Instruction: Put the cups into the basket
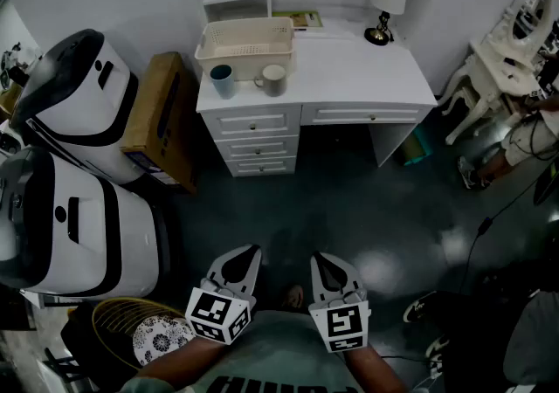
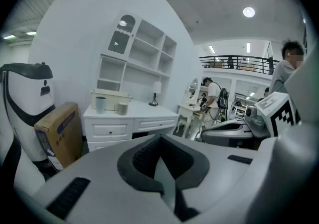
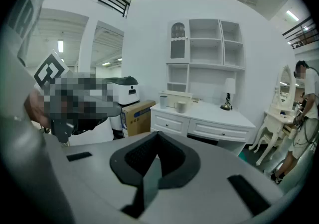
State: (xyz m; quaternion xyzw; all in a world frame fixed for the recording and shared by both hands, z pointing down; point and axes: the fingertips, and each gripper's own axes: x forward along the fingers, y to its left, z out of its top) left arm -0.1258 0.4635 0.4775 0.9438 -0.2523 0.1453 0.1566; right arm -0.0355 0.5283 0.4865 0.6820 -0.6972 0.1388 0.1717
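Grey plastic, two items: left gripper (image 1: pixel 245 253) and right gripper (image 1: pixel 323 260), held side by side and tipped a little downward, each with its dark pads closed together and nothing between them. Ahead of both, dark glossy floor (image 1: pixel 349 208), bare, well apart from any task piece. Beyond the floor, white desk (image 1: pixel 367 77) with drawers. On its top, ahead and somewhat left of the grippers: one blue cup (image 1: pixel 222 80), upright; just beside it on the side nearer the right gripper, one beige cup (image 1: pixel 273 79), upright, its handle apparently turned toward the blue one, though at this range that is not certain. Directly behind both cups, farther from the grippers: cream basket (image 1: pixel 244 51), open-topped, neither cup in it. Step in hand, as judged: approach, nothing grasped yet. Recommended handling: walk in square to the desk front, part the jaws before arrival, not over the cups; left gripper to the blue cup, right to the beige, each taken by the wall low enough to stay upright; lift clear of the basket's near rim, then lower inside rather than dropping.
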